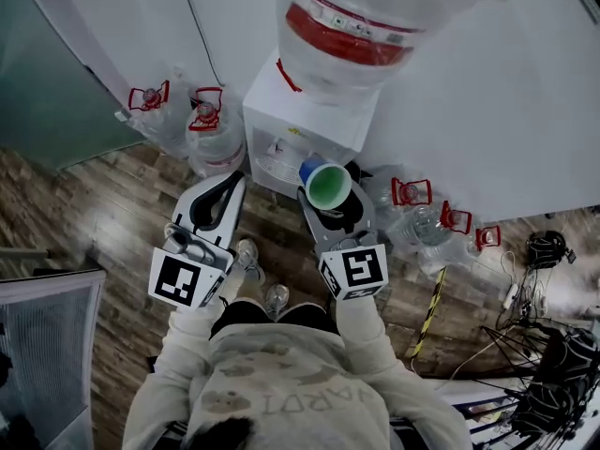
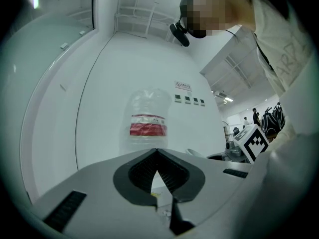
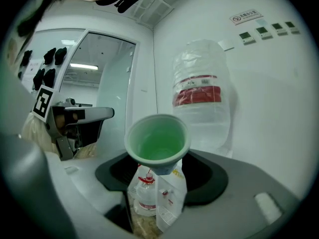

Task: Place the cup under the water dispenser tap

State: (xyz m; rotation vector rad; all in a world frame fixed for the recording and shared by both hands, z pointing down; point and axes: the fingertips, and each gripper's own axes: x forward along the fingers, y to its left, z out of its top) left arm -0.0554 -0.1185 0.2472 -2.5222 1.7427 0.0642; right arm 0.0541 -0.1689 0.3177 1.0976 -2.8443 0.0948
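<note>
**Head view:** The right hand-held gripper (image 1: 330, 202) grasps the cup (image 1: 325, 182) upright, its green inside facing up. The cup is just in front of the dispenser (image 1: 309, 125), near its front recess. The taps are too small to make out. The left hand-held gripper (image 1: 228, 184) is alongside, clenched on nothing.

**Left gripper view:** The jaw tips meet with nothing between them. The dispenser's bottle (image 2: 148, 121) stands ahead.

**Right gripper view:** The cup sits between widely spread jaws, pinched low on its wall, with its rim above them. Spare bottles (image 3: 142, 195) show below through the gap.

This looks like the carry step, with the cup not yet under a tap. The next move calls for lowering it into the recess, kept upright and centred under a tap, then setting it down before release.
</note>
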